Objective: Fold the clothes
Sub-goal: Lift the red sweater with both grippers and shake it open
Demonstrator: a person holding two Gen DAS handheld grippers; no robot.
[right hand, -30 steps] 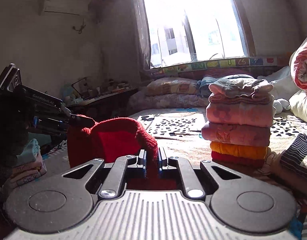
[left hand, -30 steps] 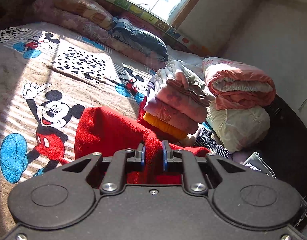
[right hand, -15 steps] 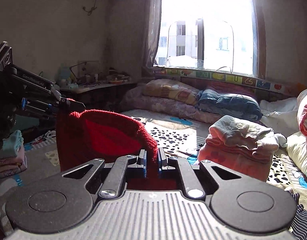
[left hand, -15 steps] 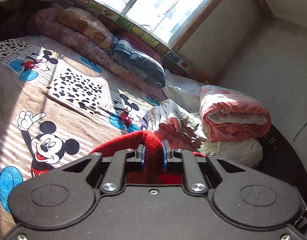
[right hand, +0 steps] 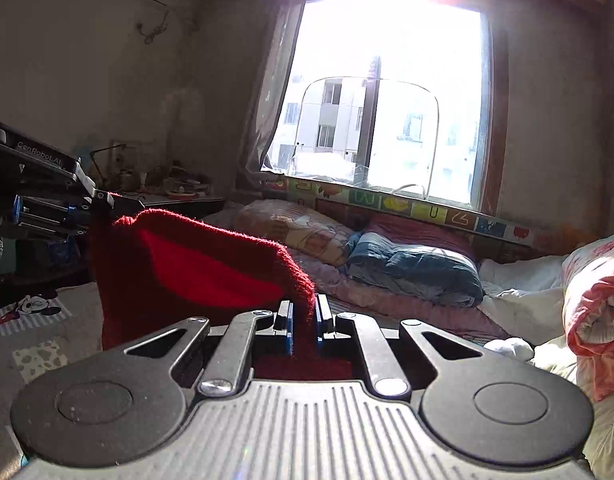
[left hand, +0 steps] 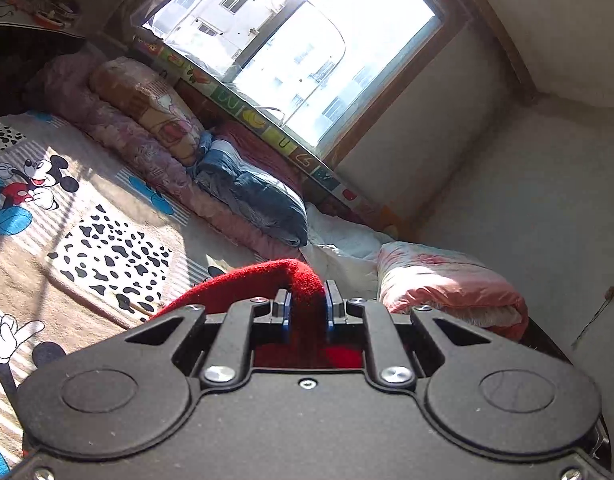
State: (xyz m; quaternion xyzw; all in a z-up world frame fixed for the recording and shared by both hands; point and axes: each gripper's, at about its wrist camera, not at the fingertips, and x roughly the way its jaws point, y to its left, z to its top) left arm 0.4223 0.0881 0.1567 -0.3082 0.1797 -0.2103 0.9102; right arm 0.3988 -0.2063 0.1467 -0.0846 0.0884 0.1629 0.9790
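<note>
White lettering reading "GenRobot.AI" stands on the black side of the left tool (right hand: 107, 206), seen at the left edge of the right wrist view. The colourful band of tiles (right hand: 427, 206) under the window carries large letter-like shapes, among them what looks like "W" and "U"; the rest cannot be read.

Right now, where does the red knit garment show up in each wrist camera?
Left wrist: the red garment sits bottom centre, pinched in the left gripper, arching off to the left.
Right wrist: it fills the lower left, clamped in the right gripper, its far corner held by the left gripper at the left edge.
Shared landmark: the blue pillow below the window.
</note>
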